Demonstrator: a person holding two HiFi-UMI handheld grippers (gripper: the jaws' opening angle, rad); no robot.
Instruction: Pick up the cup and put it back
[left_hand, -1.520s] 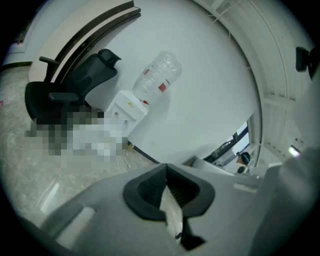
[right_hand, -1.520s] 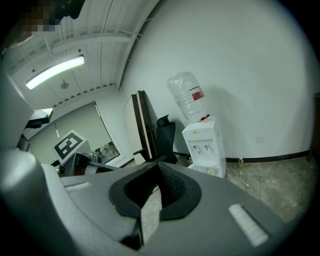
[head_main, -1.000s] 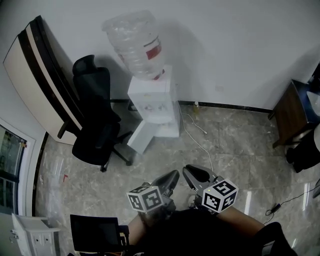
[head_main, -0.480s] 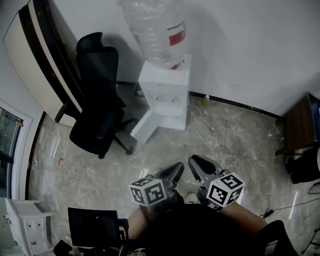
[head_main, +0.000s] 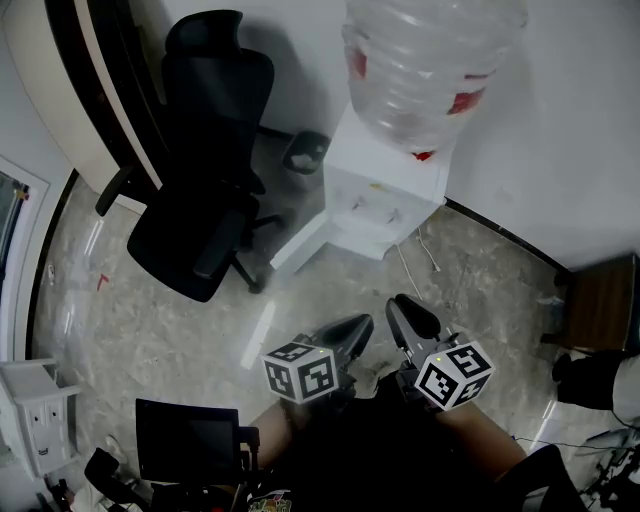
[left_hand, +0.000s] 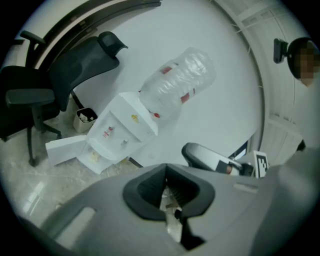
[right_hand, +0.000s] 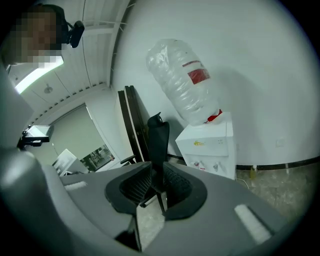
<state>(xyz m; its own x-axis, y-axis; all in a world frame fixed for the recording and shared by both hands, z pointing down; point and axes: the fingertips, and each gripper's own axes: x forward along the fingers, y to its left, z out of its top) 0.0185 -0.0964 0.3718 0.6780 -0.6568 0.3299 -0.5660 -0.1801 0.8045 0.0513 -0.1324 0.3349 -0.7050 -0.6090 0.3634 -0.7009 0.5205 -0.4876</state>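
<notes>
Cup shows in no view, so I cannot tell where it stands; the water dispenser (head_main: 378, 195) against the wall seems the likeliest spot. I'd guess it is light and thin-walled, easy to crush or tip, so it is best taken gently round the middle of its wall. The left gripper (head_main: 348, 328) has its jaws only a slit apart and empty. The right gripper (head_main: 408, 312) has just been opening, with nothing between its jaws. Bare floor (head_main: 150, 330) lies ahead, but the office chair (head_main: 205, 200) and the dispenser's swung-out lower door (head_main: 300, 240) narrow the approach.
</notes>
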